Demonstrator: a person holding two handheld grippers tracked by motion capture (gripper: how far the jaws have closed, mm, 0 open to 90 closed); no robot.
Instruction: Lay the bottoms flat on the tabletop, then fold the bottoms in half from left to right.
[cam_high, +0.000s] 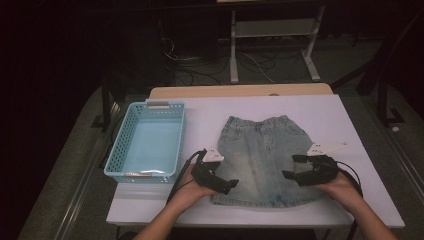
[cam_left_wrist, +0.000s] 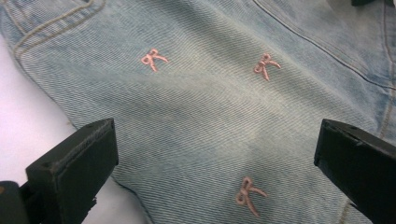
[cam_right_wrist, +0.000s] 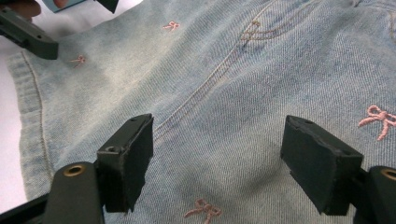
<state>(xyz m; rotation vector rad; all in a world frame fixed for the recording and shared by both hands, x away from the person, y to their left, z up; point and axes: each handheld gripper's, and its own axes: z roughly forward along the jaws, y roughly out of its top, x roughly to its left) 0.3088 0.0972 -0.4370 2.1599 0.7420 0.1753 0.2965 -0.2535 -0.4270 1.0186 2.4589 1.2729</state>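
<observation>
Desk (cam_high: 350, 200): white, in a dim room
Denim skirt (cam_high: 262, 160): flat at desk centre, right of blue basket (cam_high: 147, 140)
Left tool (cam_high: 227, 186): jaws wide, nothing gripped, over skirt's left edge
Right tool (cam_high: 292, 167): jaws apart, empty, above skirt

Light blue perforated plastic basket (cam_high: 150, 137) at left on white tabletop (cam_high: 200, 120), beside the near-left corner region. Beyond the far edge, white metal frame legs (cam_high: 272, 42) and tangled cables (cam_high: 200, 62) on dark floor.
</observation>
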